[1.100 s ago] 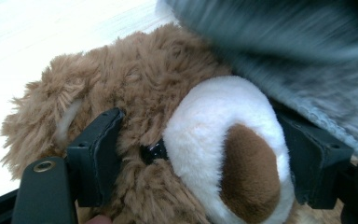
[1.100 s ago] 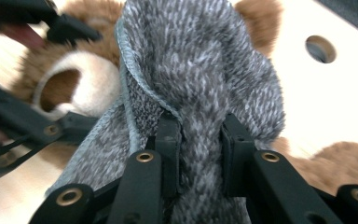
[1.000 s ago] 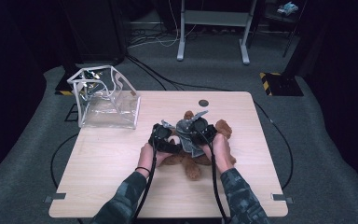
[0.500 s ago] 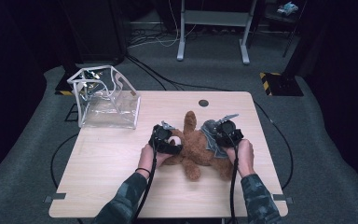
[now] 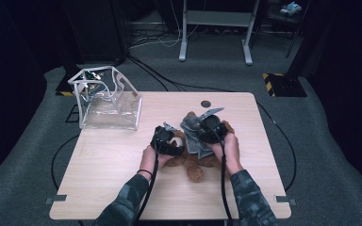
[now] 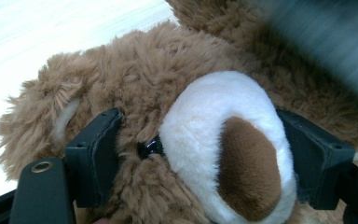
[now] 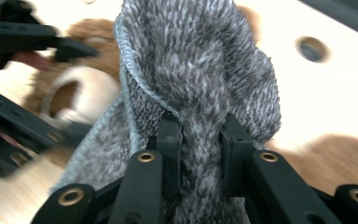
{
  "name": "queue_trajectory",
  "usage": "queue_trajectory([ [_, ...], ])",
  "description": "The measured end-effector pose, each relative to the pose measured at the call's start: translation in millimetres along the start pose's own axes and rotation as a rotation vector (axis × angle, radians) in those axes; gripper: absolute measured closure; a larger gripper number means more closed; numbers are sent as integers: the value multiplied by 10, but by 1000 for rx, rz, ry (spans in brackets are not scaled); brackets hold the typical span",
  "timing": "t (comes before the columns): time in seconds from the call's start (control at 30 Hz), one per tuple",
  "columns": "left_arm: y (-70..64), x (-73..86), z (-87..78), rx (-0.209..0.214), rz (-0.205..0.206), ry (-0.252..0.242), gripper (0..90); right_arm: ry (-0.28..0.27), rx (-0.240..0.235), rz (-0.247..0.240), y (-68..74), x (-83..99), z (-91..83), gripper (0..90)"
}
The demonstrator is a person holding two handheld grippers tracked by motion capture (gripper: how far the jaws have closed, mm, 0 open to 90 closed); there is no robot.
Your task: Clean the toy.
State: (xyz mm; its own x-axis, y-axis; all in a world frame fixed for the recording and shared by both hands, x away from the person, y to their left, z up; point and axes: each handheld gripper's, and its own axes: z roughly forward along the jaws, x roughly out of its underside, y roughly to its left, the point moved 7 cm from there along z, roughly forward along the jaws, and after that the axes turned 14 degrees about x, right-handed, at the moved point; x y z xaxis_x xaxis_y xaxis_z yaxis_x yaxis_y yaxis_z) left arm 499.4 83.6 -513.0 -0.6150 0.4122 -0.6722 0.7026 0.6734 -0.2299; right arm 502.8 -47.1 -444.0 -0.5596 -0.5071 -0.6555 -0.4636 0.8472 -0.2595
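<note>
In the high view the teddy bear (image 5: pixel 193 157) lies on the worktop (image 5: pixel 113 165), mostly hidden under both hands and the grey knitted cloth (image 5: pixel 194 134). The far edge of the left gripper view is blurred. The left claw (image 6: pixel 200 158) stands wide, its jaws pressing both sides of the bear's head. The right claw (image 7: pixel 199 154) is clenched on a fold of the cloth, above the bear.
</note>
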Motion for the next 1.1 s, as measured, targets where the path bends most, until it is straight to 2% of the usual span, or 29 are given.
queue_trajectory([
  [0.03, -3, 1, 3, 3, -10, -11, 208, 34, -6, -24, 163, -19, 105, 733],
  [0.07, -3, 1, 3, 3, -10, -11, 208, 34, -6, -24, 163, -19, 105, 733],
  [0.1, 6, 8, -6, 4, 0, -4, 208, 54, 21, -71, 232, 12, 237, 735],
  [0.17, 4, 9, -5, 7, -1, -8, 208, 68, 36, -74, 232, 43, 268, 737],
  [0.23, -4, 8, -1, 8, -2, -8, 208, 62, 23, -58, 133, 93, 250, 742],
  [0.33, -4, 7, -2, 9, 1, -6, 208, 74, 39, -41, 50, 142, 202, 743],
  [0.43, 4, 3, -1, 9, -3, -10, 208, 67, 65, -20, -129, 216, 150, 745],
  [0.57, 6, -11, 8, 11, -10, -8, 208, 96, 108, 66, -427, 441, 125, 747],
  [0.63, 10, -14, 9, 14, -9, -4, 208, 100, 120, 69, -475, 493, 131, 747],
  [0.67, 11, -15, 8, 14, -12, 1, 208, 123, 154, 72, -554, 588, 143, 747],
  [0.7, 19, -26, 12, 17, -17, 7, 208, 137, 163, 76, -581, 628, 149, 746],
  [0.8, 35, -39, 18, 18, -21, 15, 208, 140, 160, 98, -627, 647, 122, 744],
  [0.83, 48, -48, 19, 26, -34, 20, 208, 108, 163, 113, -625, 581, 47, 743],
  [0.87, 48, -48, 19, 26, -34, 20, 208, 108, 163, 113, -625, 581, 47, 743],
  [0.9, 59, -57, 23, 29, -37, 20, 208, 84, 164, 117, -596, 524, -4, 743],
  [0.93, 65, -63, 24, 32, -42, 24, 208, 45, 130, 112, -460, 401, -99, 742],
  [0.97, 75, -78, 32, 32, -48, 30, 207, 30, 117, 95, -364, 342, -131, 742],
  [1.0, 75, -78, 32, 32, -48, 30, 206, 30, 117, 95, -364, 342, -131, 742],
  [1.03, 89, -89, 34, 33, -47, 46, 205, 16, 89, 41, -145, 250, -137, 740],
  [1.1, 98, -98, 39, 34, -52, 47, 205, 31, 93, -25, 29, 221, -66, 737],
])
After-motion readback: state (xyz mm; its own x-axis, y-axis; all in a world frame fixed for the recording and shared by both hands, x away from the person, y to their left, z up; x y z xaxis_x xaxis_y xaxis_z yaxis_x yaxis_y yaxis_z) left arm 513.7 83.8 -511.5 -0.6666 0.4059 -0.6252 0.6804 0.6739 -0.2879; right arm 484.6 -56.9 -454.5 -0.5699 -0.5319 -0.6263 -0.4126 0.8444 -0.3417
